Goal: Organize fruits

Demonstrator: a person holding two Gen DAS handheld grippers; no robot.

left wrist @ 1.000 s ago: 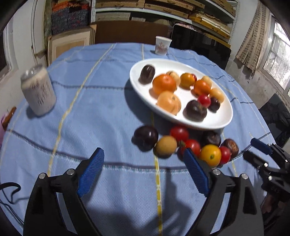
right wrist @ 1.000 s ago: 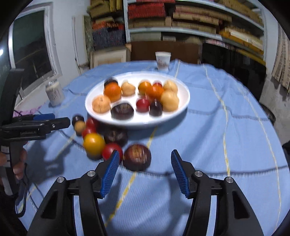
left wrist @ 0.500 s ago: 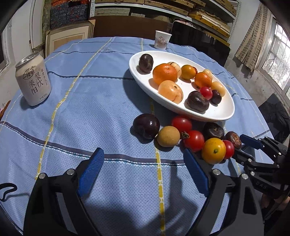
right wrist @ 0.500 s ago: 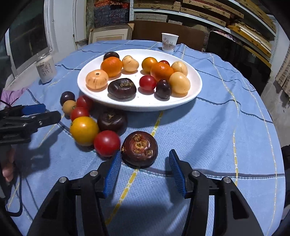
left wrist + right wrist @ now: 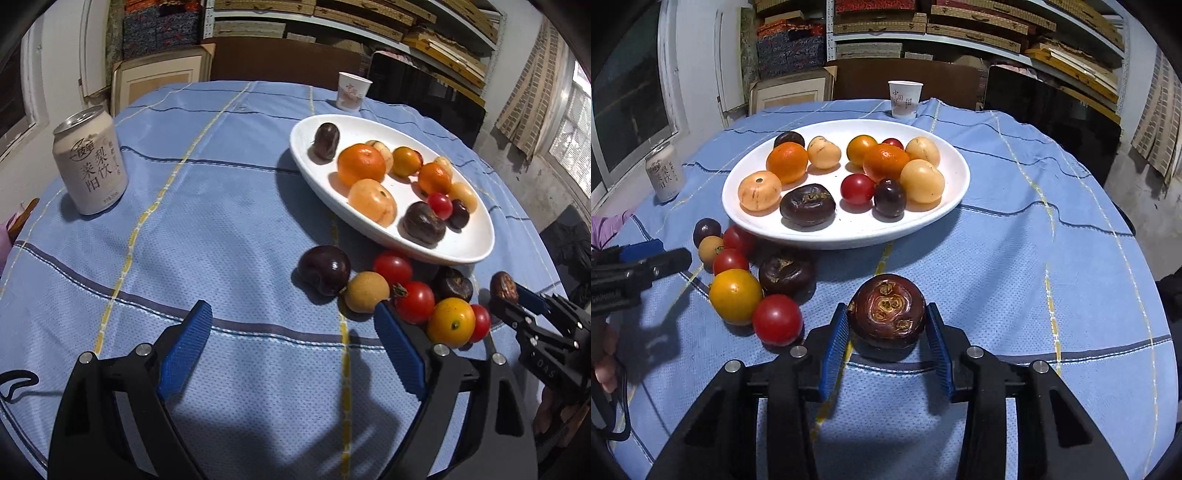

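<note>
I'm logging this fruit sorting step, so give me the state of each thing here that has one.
right gripper: fingers just closing around the dark water chestnut, seemingly touching
left gripper: open, empty
white plate: upright, loaded with fruit
drink can: upright, tab unopened
paper cup: upright

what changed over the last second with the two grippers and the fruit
The right gripper came forward and its jaws have just been closing around the dark brown fruit, blue pads now against its sides. The left gripper stayed wide open with nothing between its fingers. The white plate and the loose fruit did not move.
</note>
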